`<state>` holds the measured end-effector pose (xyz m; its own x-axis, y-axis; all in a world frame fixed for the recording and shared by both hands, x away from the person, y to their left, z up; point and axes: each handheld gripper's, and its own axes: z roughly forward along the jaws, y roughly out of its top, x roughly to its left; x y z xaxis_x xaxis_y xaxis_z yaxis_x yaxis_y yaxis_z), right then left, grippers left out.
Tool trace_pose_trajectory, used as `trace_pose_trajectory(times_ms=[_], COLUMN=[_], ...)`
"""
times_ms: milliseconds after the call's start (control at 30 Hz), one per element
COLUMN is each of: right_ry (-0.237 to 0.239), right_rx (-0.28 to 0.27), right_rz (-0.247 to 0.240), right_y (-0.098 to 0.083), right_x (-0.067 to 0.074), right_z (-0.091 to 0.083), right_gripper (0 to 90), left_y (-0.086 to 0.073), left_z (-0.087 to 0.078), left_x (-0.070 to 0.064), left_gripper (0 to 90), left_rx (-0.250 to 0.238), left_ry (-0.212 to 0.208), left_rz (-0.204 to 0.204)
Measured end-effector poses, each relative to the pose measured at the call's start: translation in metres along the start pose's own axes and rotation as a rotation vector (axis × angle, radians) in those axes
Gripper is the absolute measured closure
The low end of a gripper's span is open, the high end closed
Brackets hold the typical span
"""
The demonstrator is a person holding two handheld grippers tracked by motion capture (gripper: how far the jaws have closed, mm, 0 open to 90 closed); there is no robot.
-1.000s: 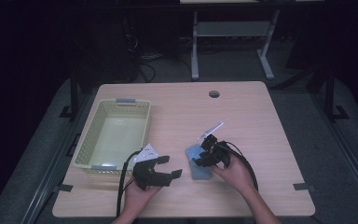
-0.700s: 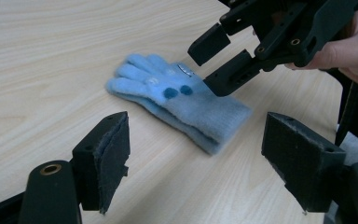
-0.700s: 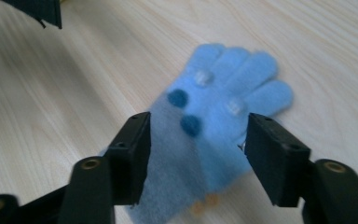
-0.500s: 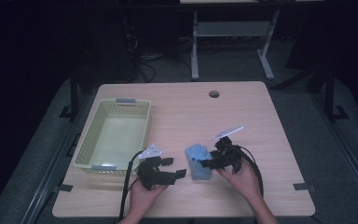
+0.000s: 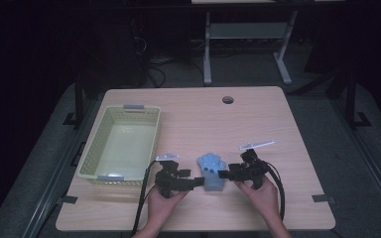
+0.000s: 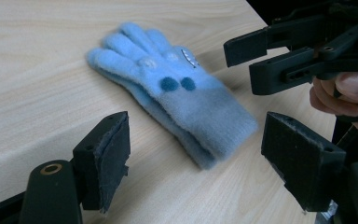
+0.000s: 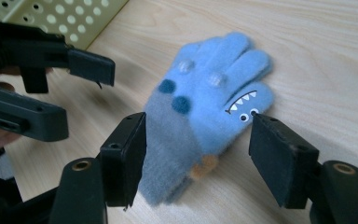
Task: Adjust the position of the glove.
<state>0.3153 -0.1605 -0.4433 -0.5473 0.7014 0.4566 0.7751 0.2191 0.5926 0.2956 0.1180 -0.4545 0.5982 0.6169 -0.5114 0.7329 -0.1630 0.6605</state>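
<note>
Right gripper (image 5: 226,174) has let the fuzzy blue monster glove (image 5: 211,170) drop flat; both grippers, left gripper (image 5: 197,182) included, gape beside it.

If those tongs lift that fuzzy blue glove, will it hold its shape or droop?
The fuzzy blue knitted glove lies flat and soft on the wooden table, so it would probably sag and fold. It looks light. Its fleecy surface should grip the open right tongs' pads rather than slip.

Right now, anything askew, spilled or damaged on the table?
Nothing stands out. The blue glove lies flat and intact between the open left hand-held gripper and right hand-held gripper; the basket sits upright.
</note>
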Motion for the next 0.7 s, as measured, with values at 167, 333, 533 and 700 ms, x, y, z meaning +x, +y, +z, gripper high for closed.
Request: trace_pose_trajectory(times_ms=[167,333,533,700], right_ry=[0.033,0.044,0.044,0.052], right_rx=[-0.006,0.003,0.018,0.01], right_rz=[0.06,0.063,0.076,0.107], right_y=[-0.004,-0.009,-0.011,-0.015], right_x=[-0.006,-0.005,-0.005,-0.009], right_z=[0.004,0.008,0.01,0.009], right_gripper=[38.4,40.7,44.3,46.9], left_y=[0.003,0.004,0.003,0.002], left_z=[0.008,0.017,0.023,0.028], left_x=[0.0,0.008,0.009,0.008], left_gripper=[25.9,28.7,32.1,35.9], left_rx=[0.016,0.026,0.034,0.048], left_ry=[-0.004,-0.008,-0.027,-0.042], left_rz=[-0.041,-0.1,-0.128,-0.14])
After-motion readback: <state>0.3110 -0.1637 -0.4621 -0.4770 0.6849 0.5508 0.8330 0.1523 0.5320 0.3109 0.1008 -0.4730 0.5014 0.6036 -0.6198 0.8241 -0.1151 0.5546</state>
